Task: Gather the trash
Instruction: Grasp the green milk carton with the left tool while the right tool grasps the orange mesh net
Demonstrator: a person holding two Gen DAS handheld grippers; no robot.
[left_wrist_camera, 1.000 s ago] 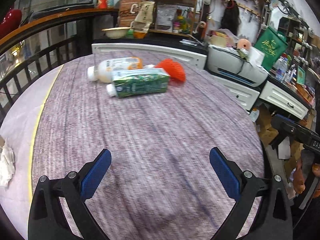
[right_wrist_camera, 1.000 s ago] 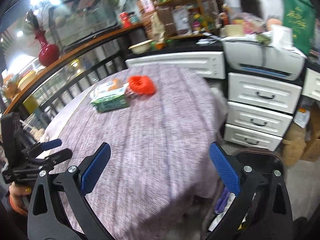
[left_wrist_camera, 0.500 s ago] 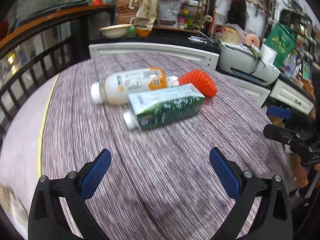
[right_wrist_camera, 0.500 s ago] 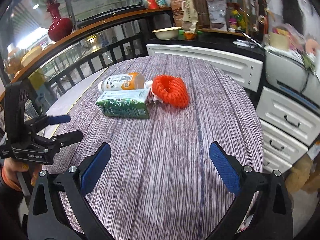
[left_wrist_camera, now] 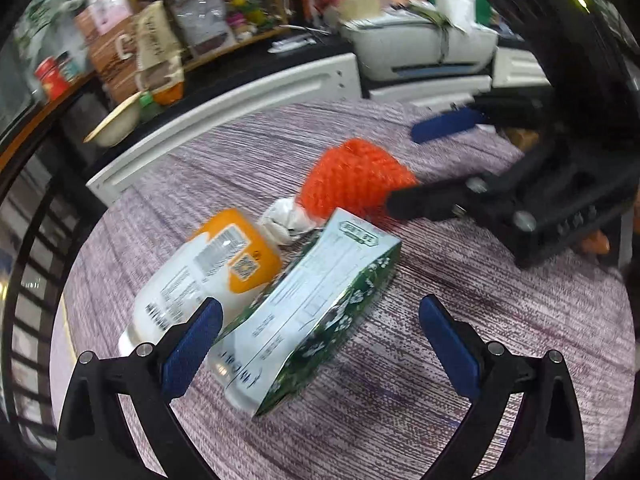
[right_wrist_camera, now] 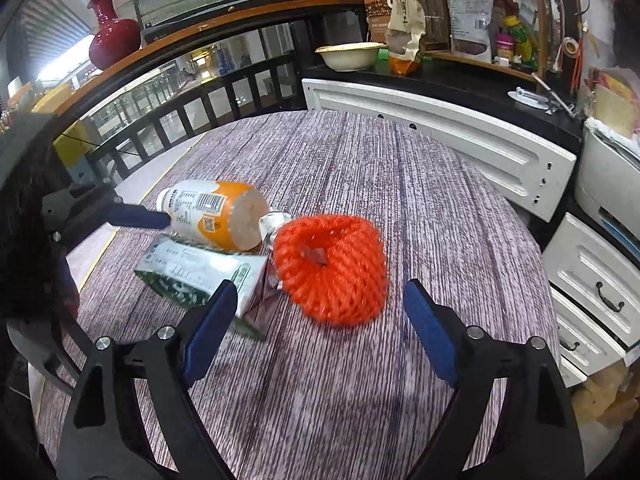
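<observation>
Purple tablecloth (right_wrist_camera: 400, 184), green carton (left_wrist_camera: 316, 312) lying flat lengthwise between released left jaws, right jaws closing.

Nothing here reads clearly. The bottle (right_wrist_camera: 218, 216) lying on the counter (right_wrist_camera: 420, 208) carries a barcode, a QR code and small print, too fine to make out. The green carton (left_wrist_camera: 316, 312) near it shows printed tables, likewise illegible.

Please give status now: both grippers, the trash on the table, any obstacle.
Left gripper open, straddling green carton. Right gripper closing, jaws clear of orange foam net. Bottle and crumpled wrapper crowd both targets.
</observation>
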